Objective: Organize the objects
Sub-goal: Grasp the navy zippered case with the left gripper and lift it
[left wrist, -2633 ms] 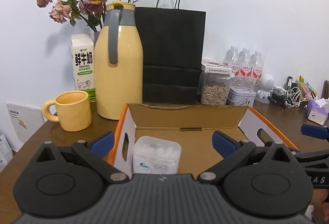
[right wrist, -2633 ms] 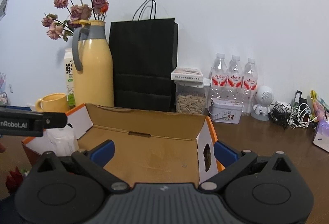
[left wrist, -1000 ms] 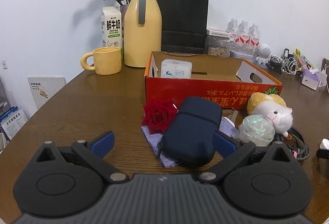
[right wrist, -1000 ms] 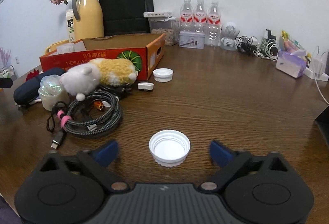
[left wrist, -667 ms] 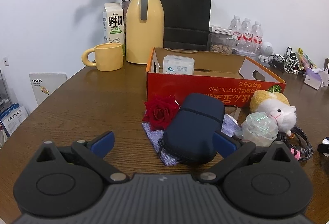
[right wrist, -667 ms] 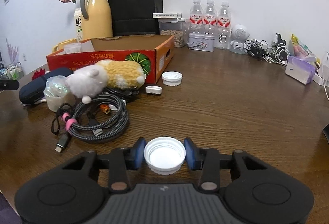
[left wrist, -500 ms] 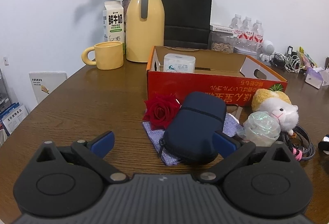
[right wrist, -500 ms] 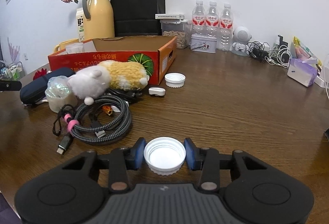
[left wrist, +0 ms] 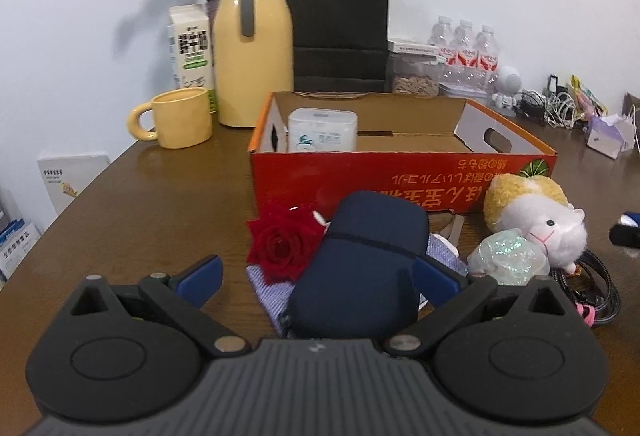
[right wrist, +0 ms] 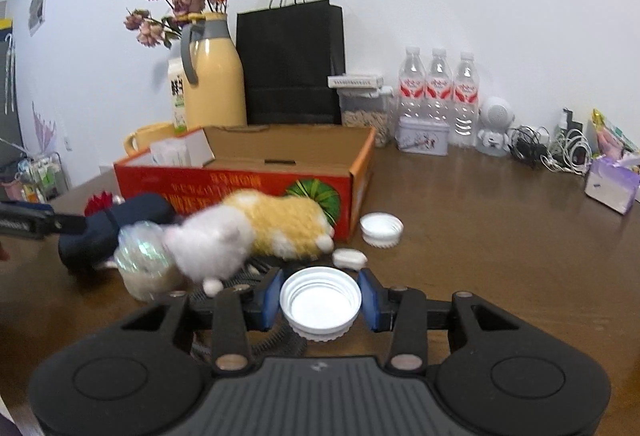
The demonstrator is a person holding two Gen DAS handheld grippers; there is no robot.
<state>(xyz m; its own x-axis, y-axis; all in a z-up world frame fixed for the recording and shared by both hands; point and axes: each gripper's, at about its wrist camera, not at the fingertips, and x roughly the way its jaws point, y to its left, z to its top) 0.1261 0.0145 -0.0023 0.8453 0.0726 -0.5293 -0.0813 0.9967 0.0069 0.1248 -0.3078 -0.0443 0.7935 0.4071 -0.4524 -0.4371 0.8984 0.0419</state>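
the right gripper (right wrist: 320, 301) is clamping a white lid (right wrist: 320, 301), the left gripper (left wrist: 316, 276) is hovering open-jawed around a navy pouch (left wrist: 360, 268), and only a wipes tub (left wrist: 322, 130) is sitting in the orange box (left wrist: 400, 172), most clutter waiting outside.

Bright, fisheye-warped; plush perhaps motion-blurred.

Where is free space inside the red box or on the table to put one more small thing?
Inside the red box, the cardboard floor to the right of the white container is bare. On the table, the wood to the right of the loose white cap is free. In front of the box it is crowded: rose, navy pouch, plush toy.
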